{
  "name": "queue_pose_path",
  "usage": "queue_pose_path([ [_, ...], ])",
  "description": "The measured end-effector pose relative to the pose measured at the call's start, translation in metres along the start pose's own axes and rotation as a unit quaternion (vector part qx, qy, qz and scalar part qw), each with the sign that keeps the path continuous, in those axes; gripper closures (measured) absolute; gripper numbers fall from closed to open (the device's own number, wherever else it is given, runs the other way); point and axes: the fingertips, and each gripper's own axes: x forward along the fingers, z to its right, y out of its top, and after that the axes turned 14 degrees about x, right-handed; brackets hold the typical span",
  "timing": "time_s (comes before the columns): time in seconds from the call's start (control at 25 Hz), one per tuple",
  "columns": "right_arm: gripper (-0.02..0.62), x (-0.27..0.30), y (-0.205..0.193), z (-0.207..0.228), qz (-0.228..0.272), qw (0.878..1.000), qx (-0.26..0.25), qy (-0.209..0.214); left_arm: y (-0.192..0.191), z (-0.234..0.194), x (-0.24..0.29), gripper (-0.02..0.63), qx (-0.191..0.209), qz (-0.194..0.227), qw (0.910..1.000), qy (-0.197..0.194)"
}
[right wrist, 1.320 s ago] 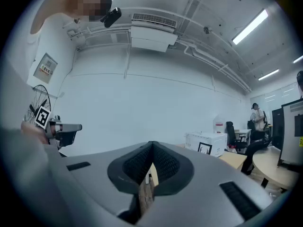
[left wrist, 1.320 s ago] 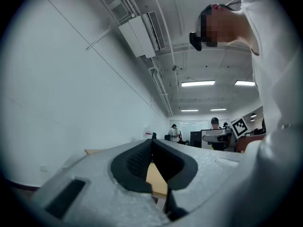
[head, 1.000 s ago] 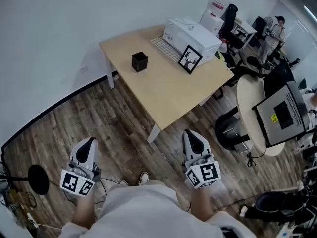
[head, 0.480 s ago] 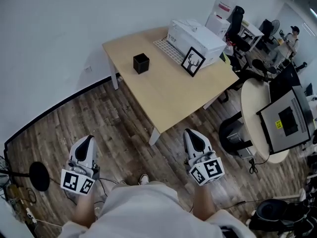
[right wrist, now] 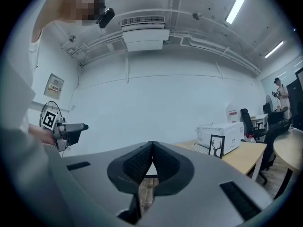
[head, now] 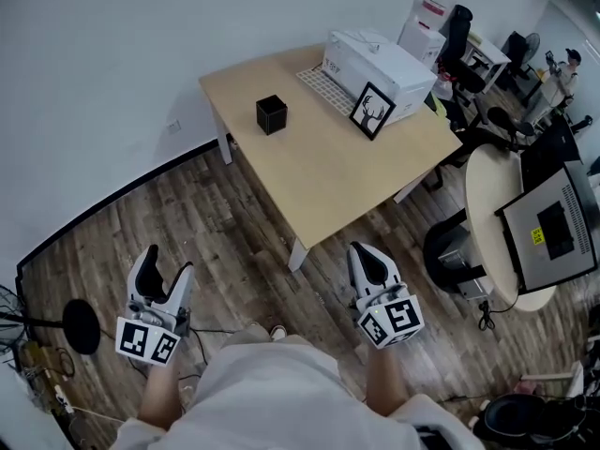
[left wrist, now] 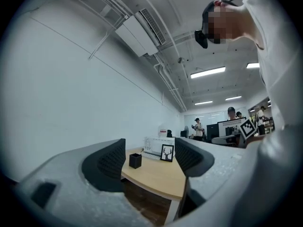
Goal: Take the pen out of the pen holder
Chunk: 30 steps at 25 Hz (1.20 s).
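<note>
Topping the pale wooden table (head: pixel 349 178) sits a cubic (black) pen holder (head: pixel 271 114).

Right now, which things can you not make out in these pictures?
- Pen: in the head view the pen holder is small and dark inside, so no pen can be made out.
- Left gripper view: the pen holder is far off and tiny, so its contents cannot be told.
- Right gripper view: the pen holder does not show, only part of the table and the picture frame.
- Print on the white box: too small to read.
</note>
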Motion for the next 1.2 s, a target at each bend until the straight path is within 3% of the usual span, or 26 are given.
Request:
queue_pose_path([
  [0.24, 0.592, 0.014, -0.003, -0.009, -0.003, 1.000, -0.002, 0.010, -0.009, -0.005, 0.013, 0.278, -0.003, -0.006, 1.0000, -0.003],
  [0.6, 0.592, 0.053, 0.000, 0.023, -0.012, 0.999, -0.007, -0.032, -0.035, -0.023, 0.090, 0.278, -0.022, 0.003, 0.9987, -0.045],
  [0.8, 0.592, 0.123, 0.001, 0.041, -0.018, 0.998, -0.003, -0.060, -0.068, -0.063, 0.162, 0.270, -0.044, 0.000, 0.9960, -0.078],
  [0.96, 0.592, 0.208, 0.007, 0.039, -0.028, 0.997, -0.008, -0.066, -0.082, -0.118, 0.220, 0.258, -0.039, 0.006, 0.9938, -0.104],
  [1.2, 0.594, 0.297, 0.027, 0.039, -0.025, 0.994, -0.017, -0.103, -0.123, -0.184, 0.300, 0.244, -0.054, -0.021, 0.9883, -0.141],
])
